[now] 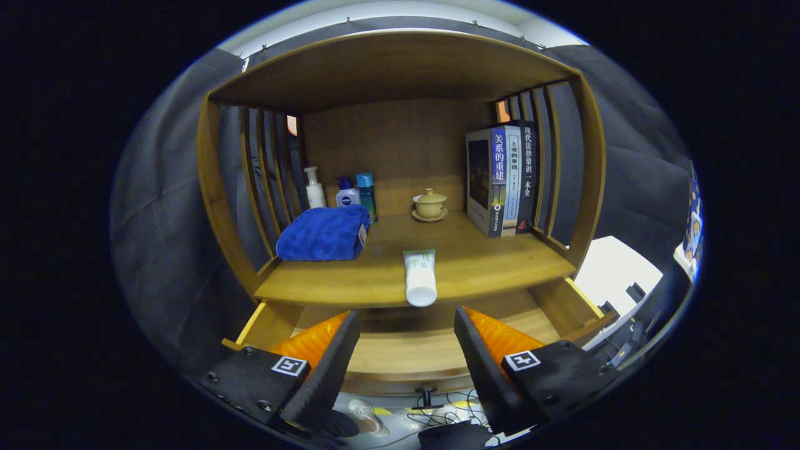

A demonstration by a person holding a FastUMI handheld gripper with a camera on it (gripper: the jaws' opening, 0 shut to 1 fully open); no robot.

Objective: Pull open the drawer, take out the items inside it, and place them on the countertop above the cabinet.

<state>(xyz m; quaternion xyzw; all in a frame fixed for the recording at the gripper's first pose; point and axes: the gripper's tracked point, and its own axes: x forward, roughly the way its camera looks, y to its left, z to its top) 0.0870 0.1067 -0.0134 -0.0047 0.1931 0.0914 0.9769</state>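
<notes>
Hovering above the open drawer (406, 350), the gripper (406, 337) has its two fingers spread wide and they hold nothing. The drawer is pulled out below the countertop (494, 262), and the part of its floor that I can see between the fingers looks bare; the rest is hidden behind the fingers, so I cannot tell if something is left inside. One white tube (419, 277) lies on the countertop just beyond the fingers, with its cap end over the front edge. I judge it is put there because this is the nearest place from the drawer. Further back I count one folded blue towel (324, 234), three bottles (340, 190) standing close together behind it, one lidded tea cup (429, 204) on a saucer, and two or three books (503, 178) standing upright against the right slats, which probably keep them from falling. The drawer knob (425, 395) is one, at the front.
</notes>
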